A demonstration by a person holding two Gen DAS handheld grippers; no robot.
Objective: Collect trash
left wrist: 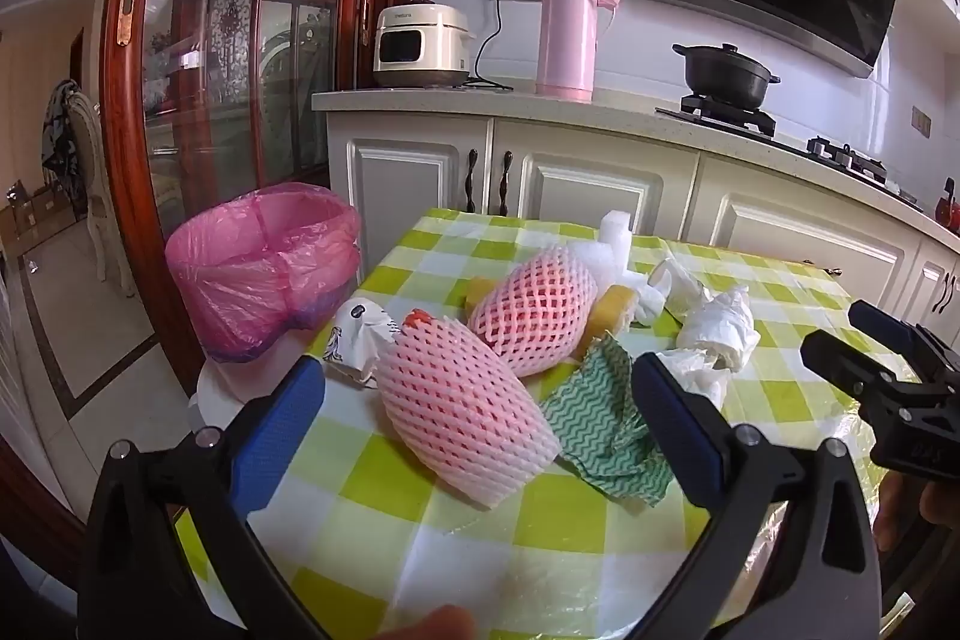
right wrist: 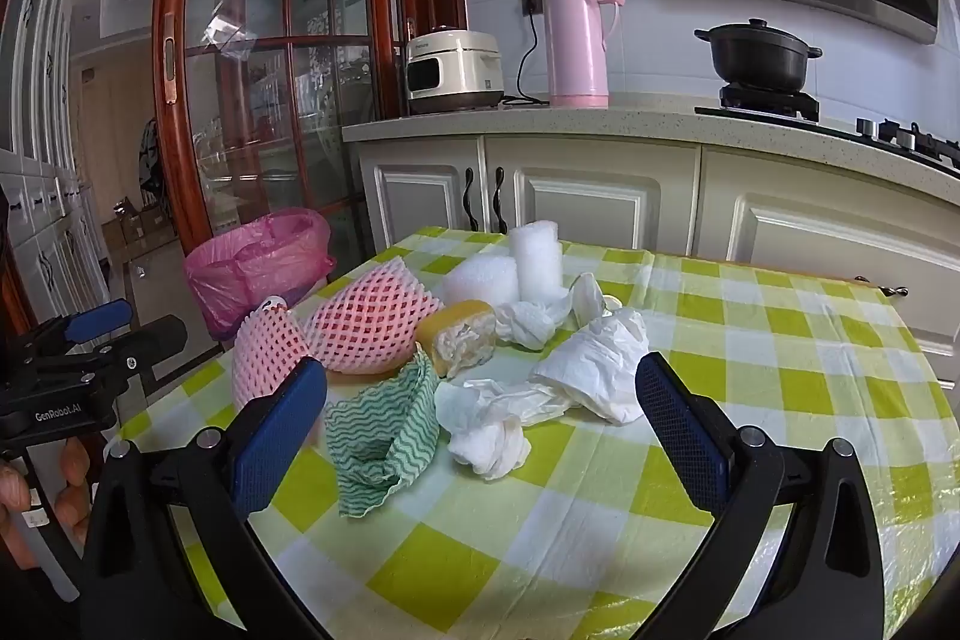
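Observation:
Trash lies heaped on a green-checked table [left wrist: 456, 550] [right wrist: 780, 340]: two pink foam fruit nets [left wrist: 468, 412] [left wrist: 534, 316] [right wrist: 372, 325], a green wavy cloth [left wrist: 600, 424] [right wrist: 384, 436], crumpled white tissues [left wrist: 717, 328] [right wrist: 540, 400], a yellow sponge [right wrist: 462, 334], white foam rolls [right wrist: 534, 259] and a crumpled printed wrapper [left wrist: 354, 340]. My left gripper [left wrist: 474, 400] is open, its blue pads either side of the nearer net without touching it. My right gripper [right wrist: 480, 400] is open above the cloth and tissues. A bin lined with a pink bag [left wrist: 270, 262] [right wrist: 258, 268] stands past the table's left edge.
White cabinets [left wrist: 570, 184] and a counter run behind the table, carrying a rice cooker [left wrist: 420, 46], a pink thermos [left wrist: 567, 22] and a black pot [left wrist: 726, 67] on a stove. A wood-framed glass door [left wrist: 228, 40] stands at the left. A person's fingers [right wrist: 18, 496] hold the left gripper's handle.

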